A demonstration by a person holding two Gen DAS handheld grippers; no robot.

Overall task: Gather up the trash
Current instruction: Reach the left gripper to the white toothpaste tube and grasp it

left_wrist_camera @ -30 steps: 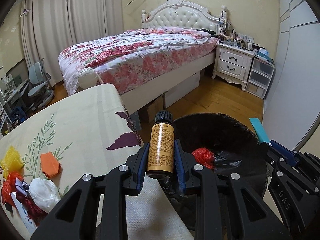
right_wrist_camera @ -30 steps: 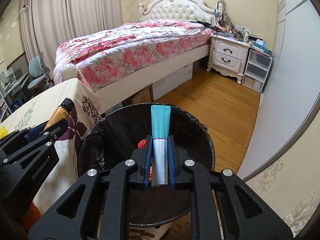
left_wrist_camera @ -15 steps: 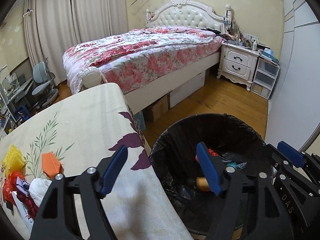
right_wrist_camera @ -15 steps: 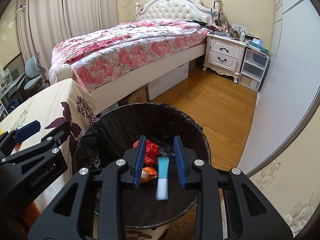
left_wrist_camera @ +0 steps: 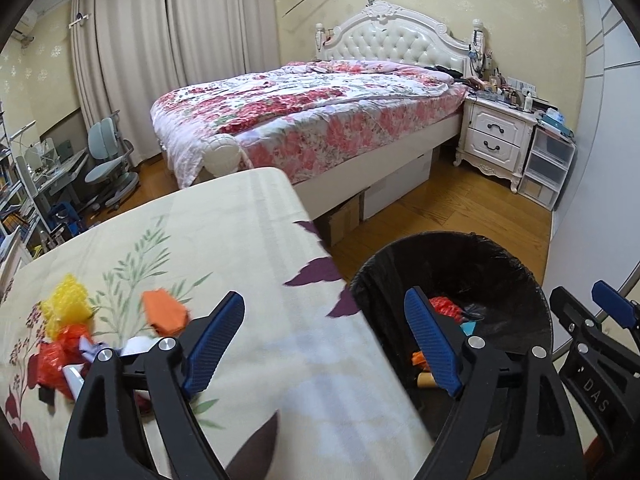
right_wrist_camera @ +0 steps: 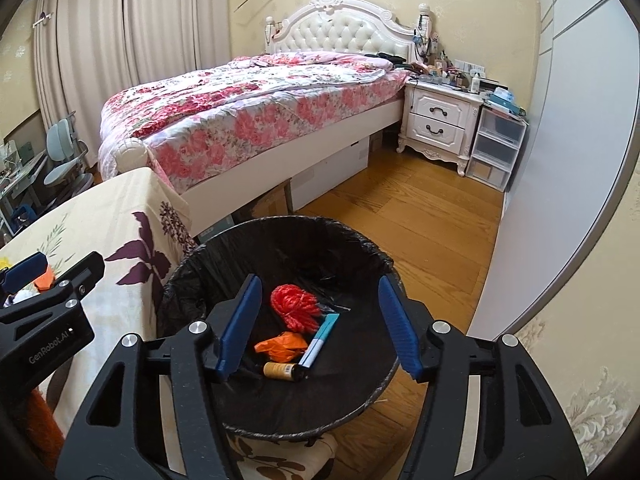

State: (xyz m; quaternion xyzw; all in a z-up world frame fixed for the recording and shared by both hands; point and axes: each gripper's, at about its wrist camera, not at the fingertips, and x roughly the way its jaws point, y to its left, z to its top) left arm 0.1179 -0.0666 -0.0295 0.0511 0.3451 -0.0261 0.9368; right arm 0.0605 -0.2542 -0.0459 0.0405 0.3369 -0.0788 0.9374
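The right gripper (right_wrist_camera: 318,320) hangs released and empty over the black-lined trash bin (right_wrist_camera: 362,248), where a red mesh wad (right_wrist_camera: 295,306), an orange scrap (right_wrist_camera: 282,345), a teal tube (right_wrist_camera: 320,340) and a small brown bottle (right_wrist_camera: 280,370) lie. The left gripper (left_wrist_camera: 324,344), also spread and empty, sits above the bench (left_wrist_camera: 248,248) edge, with more trash (left_wrist_camera: 64,336) piled at its 9 o'clock.
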